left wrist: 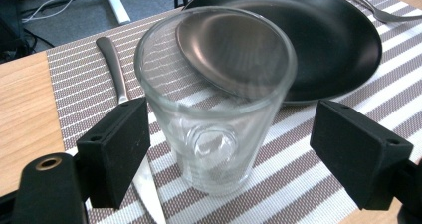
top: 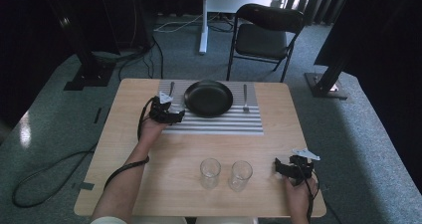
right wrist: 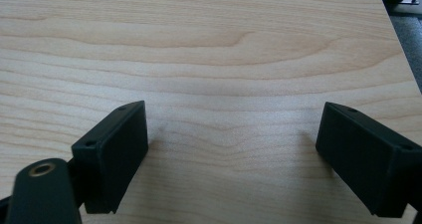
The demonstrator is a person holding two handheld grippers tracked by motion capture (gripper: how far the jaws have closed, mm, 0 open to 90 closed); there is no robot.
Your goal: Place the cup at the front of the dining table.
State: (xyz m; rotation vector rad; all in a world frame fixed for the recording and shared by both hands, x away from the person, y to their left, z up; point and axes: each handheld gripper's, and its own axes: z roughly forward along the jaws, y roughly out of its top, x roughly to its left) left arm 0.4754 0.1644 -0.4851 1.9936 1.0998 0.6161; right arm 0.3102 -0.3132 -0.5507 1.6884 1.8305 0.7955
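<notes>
A clear drinking glass [left wrist: 219,134] stands upright on the striped placemat [left wrist: 74,89], just in front of the black plate [left wrist: 333,40]. My left gripper [left wrist: 234,122] is open around it: the left pad sits at the glass wall, and a gap shows at the right pad. In the high view the left gripper [top: 180,115] rests on the placemat's [top: 214,127] left part beside the plate [top: 209,98]. My right gripper [right wrist: 231,129] is open over bare wood with nothing between its pads, near the table's front right corner [top: 278,167].
A knife [left wrist: 112,59] lies left of the plate, its blade running under my left jaw, and a fork [top: 245,98] lies to the right. Two more clear glasses [top: 210,173] [top: 240,175] stand near the front edge. A folding chair [top: 266,35] stands behind the table.
</notes>
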